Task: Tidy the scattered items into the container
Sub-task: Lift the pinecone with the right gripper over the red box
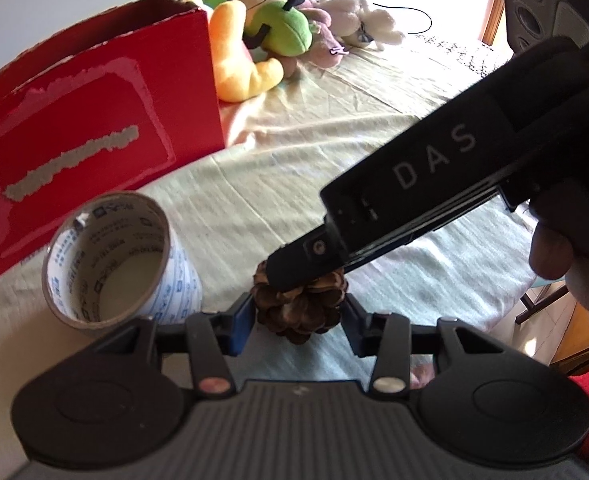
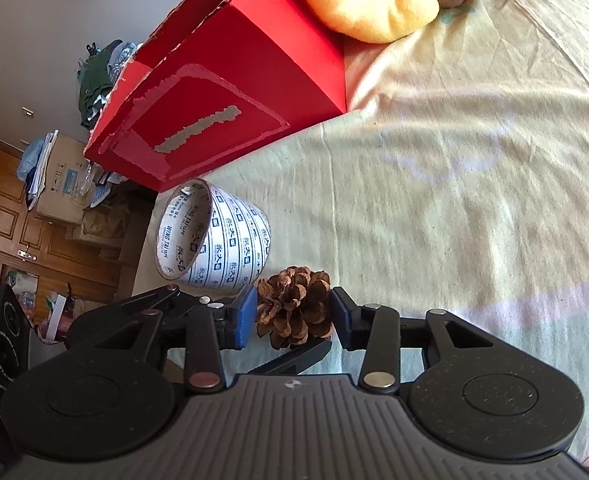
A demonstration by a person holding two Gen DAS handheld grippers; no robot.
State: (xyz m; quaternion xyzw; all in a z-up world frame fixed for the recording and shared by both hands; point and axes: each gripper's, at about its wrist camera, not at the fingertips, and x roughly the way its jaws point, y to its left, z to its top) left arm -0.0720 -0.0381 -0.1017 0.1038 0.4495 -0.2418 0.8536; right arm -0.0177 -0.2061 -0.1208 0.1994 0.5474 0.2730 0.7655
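A brown pine cone (image 1: 299, 309) (image 2: 294, 306) lies on the pale cloth near the table's front edge. My left gripper (image 1: 298, 320) has a pad against each side of it. My right gripper (image 2: 294, 316) comes in crosswise and also has its blue pads pressed on the cone. In the left wrist view one of the right gripper's fingers (image 1: 294, 270) rests on the cone's far side. A black finger (image 2: 298, 354) of the left gripper shows under the cone in the right wrist view. The red cardboard box (image 1: 94, 120) (image 2: 222, 92) stands open-topped behind, to the left.
A printed tape roll (image 1: 122, 256) (image 2: 214, 236) lies on its side just left of the cone. Several plush toys (image 1: 262, 40) (image 2: 374, 0) are heaped beside the box at the back. A hand (image 1: 554, 252) holds the right gripper. The table edge drops off at left (image 2: 150, 216).
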